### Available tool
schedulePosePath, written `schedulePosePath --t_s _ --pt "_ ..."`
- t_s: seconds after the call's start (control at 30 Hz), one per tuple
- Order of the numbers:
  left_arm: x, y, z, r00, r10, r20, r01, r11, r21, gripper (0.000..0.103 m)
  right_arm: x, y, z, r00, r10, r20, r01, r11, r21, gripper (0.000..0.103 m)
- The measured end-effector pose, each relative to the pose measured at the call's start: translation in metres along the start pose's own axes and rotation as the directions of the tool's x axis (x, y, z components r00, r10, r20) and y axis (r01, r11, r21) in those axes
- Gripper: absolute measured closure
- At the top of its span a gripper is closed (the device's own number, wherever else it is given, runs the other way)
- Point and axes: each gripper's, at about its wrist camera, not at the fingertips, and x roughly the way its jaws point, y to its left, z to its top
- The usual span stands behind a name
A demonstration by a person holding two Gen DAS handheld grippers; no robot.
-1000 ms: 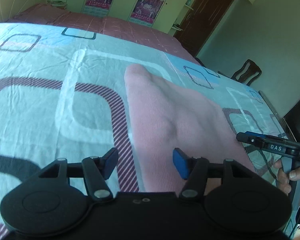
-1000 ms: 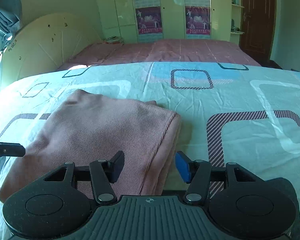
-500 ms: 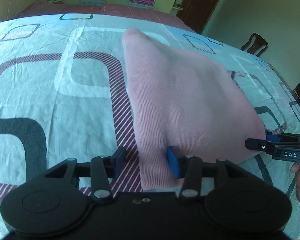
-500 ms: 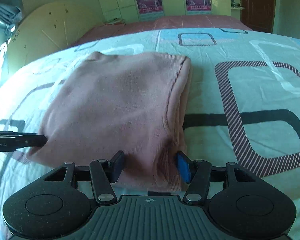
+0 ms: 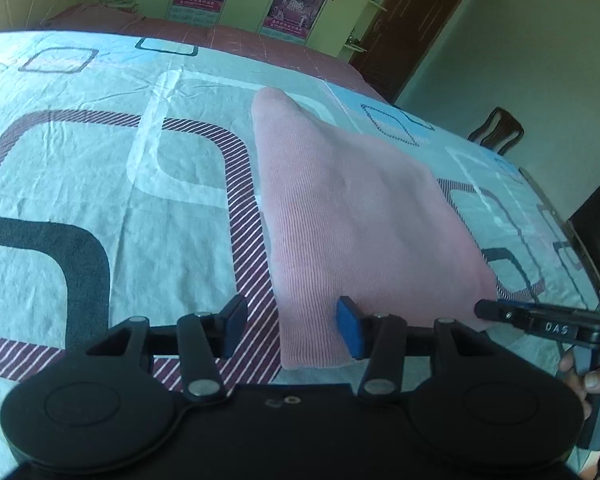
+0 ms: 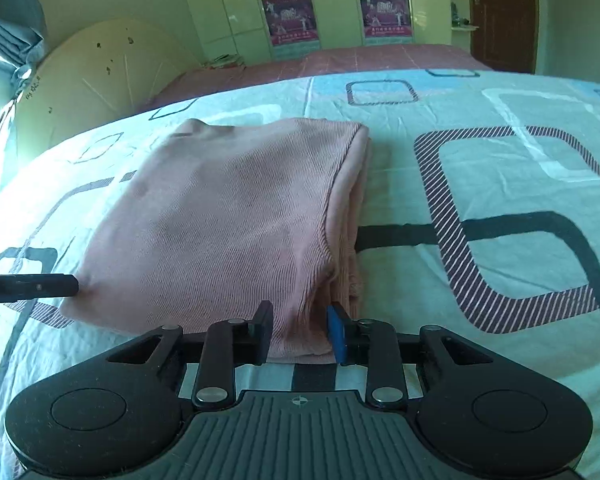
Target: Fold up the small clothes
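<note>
A folded pink ribbed garment (image 5: pixel 352 216) lies flat on the patterned bedsheet (image 5: pixel 100 184); it also shows in the right wrist view (image 6: pixel 228 216). My left gripper (image 5: pixel 292 330) is open, its jaws straddling the garment's near left corner. My right gripper (image 6: pixel 300 334) is open, its jaws either side of the garment's near right corner, at the layered folded edge. The right gripper's tip shows in the left wrist view (image 5: pixel 488 309) touching that corner. The left gripper's tip shows in the right wrist view (image 6: pixel 64 285) at the other corner.
The bedsheet (image 6: pixel 500 184) spreads wide on both sides of the garment. A second bed with a red cover (image 6: pixel 340 60) lies beyond. A wooden chair (image 5: pixel 496 130) and dark furniture (image 5: pixel 596 220) stand at the bed's right side. A door (image 6: pixel 500 12) is at the back.
Both grippers dropped and moved in to the garment's near corners. In the last half second the views tilted up slightly; the right jaws narrowed around the folded edge.
</note>
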Motion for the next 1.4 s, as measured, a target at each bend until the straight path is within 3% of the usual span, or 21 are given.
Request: schedulePosePath --t_s 0.03,0.1,0.17,0.2,0.33,0.43,0.5,0.6,0.67,0.73,0.83,0.87,0.93,1.0,1.07,1.1,1.17,1.2,1.23,1.3,1.4 --pt "0.002 0.004 0.002 1.0 -0.016 0.008 0.016 1.0 -0.021 0.058 0.006 -0.003 0.001 1.0 0.019 0.003 -0.019 1.0 0.02 0.076" --pt "0.015 0.013 0.008 0.999 -0.05 -0.002 0.049 0.995 -0.083 0.059 0.016 -0.009 0.005 0.998 0.07 -0.002 -0.07 0.996 0.063 0.098" --pt "0.026 0.017 0.012 0.996 -0.079 -0.046 0.073 0.99 -0.123 0.067 0.017 -0.009 0.011 0.998 0.062 0.004 -0.062 0.996 0.057 0.1" --pt "0.024 0.012 0.017 0.994 -0.107 -0.037 0.102 0.987 -0.121 0.078 0.009 -0.005 0.015 0.998 0.053 0.03 -0.054 0.998 0.034 0.101" --pt "0.019 -0.019 0.024 0.997 -0.039 -0.065 0.041 0.999 0.028 0.075 -0.026 -0.004 0.024 0.998 0.0 0.069 0.002 0.999 -0.032 0.101" --pt "0.042 -0.024 0.013 0.99 0.018 -0.137 -0.009 0.998 0.065 0.068 0.002 -0.016 0.011 0.999 -0.034 -0.03 0.033 0.999 -0.028 0.101" --pt "0.038 -0.029 0.014 0.989 0.031 -0.143 -0.018 0.995 0.095 0.068 0.008 -0.018 0.007 0.999 -0.032 -0.031 0.031 0.999 -0.016 0.101" --pt "0.004 -0.026 0.024 0.998 0.045 -0.044 -0.039 0.993 0.113 0.061 -0.01 -0.014 0.013 0.998 -0.06 0.016 0.06 0.997 -0.039 0.097" --pt "-0.014 -0.025 0.032 0.998 0.047 0.038 -0.052 0.99 0.132 0.049 -0.027 -0.007 0.018 0.989 -0.104 0.102 0.114 0.989 -0.093 0.081" --pt "-0.016 -0.029 0.043 0.998 0.003 0.068 -0.014 0.987 0.162 0.051 -0.031 0.0 0.029 0.988 -0.087 0.132 0.105 0.985 -0.137 0.08" --pt "0.019 -0.04 0.047 0.997 -0.07 -0.021 0.073 0.98 0.185 0.067 -0.008 0.012 0.039 0.995 -0.056 0.083 0.071 0.978 -0.198 0.08" --pt "0.033 -0.041 0.044 0.995 -0.067 -0.071 0.079 0.981 0.178 0.069 0.005 0.014 0.039 0.997 -0.054 0.051 0.064 0.973 -0.222 0.08" --pt "0.049 -0.039 0.035 0.996 -0.049 -0.077 0.063 0.98 0.187 0.068 0.032 0.01 0.03 0.993 -0.113 -0.021 0.103 0.957 -0.271 0.081" --pt "0.049 -0.033 0.039 0.994 -0.063 -0.09 0.074 0.989 0.126 0.069 0.036 0.002 0.027 0.993 -0.121 0.001 0.117 0.958 -0.262 0.081" --pt "0.043 -0.035 0.044 0.994 -0.051 -0.093 0.064 0.988 0.141 0.071 0.032 0.0 0.032 0.994 -0.11 -0.013 0.104 0.966 -0.236 0.081" --pt "0.035 -0.036 0.047 0.997 -0.039 -0.067 0.049 0.985 0.165 0.069 0.028 0.0 0.034 0.995 -0.103 -0.003 0.099 0.968 -0.232 0.081" --pt "0.028 -0.037 0.053 1.0 0.0 -0.01 0.002 0.982 0.186 0.043 0.015 -0.008 0.042 0.995 -0.079 0.058 0.088 0.981 -0.172 0.08" --pt "0.027 -0.035 0.058 0.999 0.033 0.025 -0.037 0.981 0.189 0.019 0.013 -0.016 0.047 0.996 -0.063 0.069 0.071 0.991 -0.115 0.069" --pt "0.028 -0.034 0.062 0.998 0.05 0.043 -0.057 0.98 0.188 0.015 0.013 -0.025 0.052 0.996 -0.05 0.069 0.054 0.997 -0.062 0.064" --pt "0.038 -0.032 0.068 0.998 0.06 0.018 -0.062 0.981 0.182 0.026 0.014 -0.037 0.063 0.996 -0.038 0.076 0.038 0.999 0.005 0.064" --pt "0.053 -0.036 0.075 0.994 0.106 0.019 -0.108 0.971 0.214 0.032 0.015 -0.026 0.079 0.992 -0.026 0.127 0.034 0.997 -0.062 0.064"
